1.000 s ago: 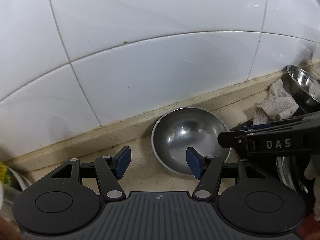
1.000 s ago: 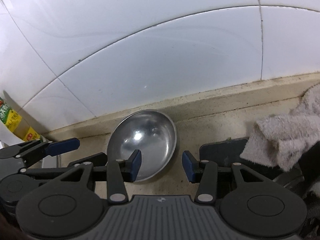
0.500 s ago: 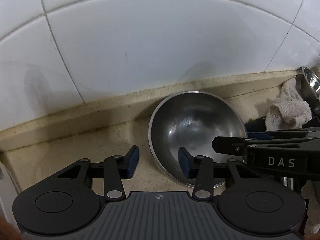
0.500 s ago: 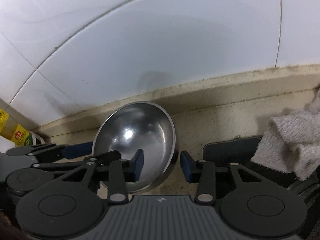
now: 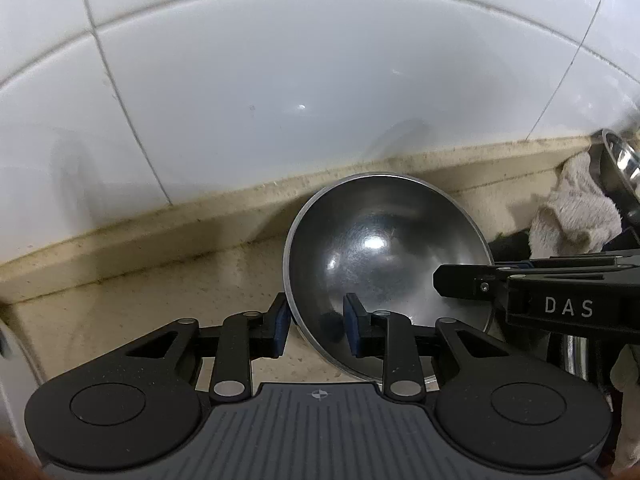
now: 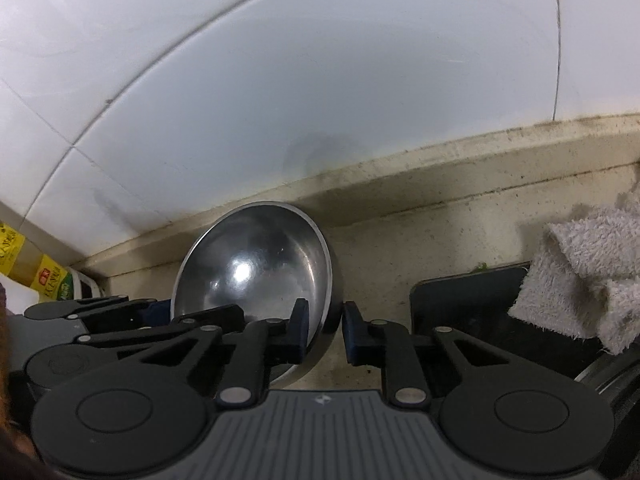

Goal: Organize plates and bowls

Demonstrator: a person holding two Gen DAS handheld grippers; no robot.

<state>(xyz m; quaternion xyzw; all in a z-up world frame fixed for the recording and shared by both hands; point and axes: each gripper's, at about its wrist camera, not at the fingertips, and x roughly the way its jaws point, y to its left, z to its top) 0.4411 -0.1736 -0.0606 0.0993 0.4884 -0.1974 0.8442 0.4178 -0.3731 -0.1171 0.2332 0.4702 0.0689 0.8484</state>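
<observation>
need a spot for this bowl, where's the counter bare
Bare counter lies left of the bowl, up to the wall ledge. Right of the bowl it is crowded: a dark slab, a towel and more steel dishes.

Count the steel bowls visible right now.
2. One steel bowl on the counter by the wall tiles, both grippers' fingers closed on its rim; a second bowl at the far right behind the towel. More may be hidden.

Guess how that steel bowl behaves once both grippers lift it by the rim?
The bowl looks thin and rigid, so probably light and won't flex. Its polished, shiny wall may slip between the pads. The left hand-held gripper and right hand-held gripper pinch opposite rim edges, so tipping seems unlikely.
</observation>
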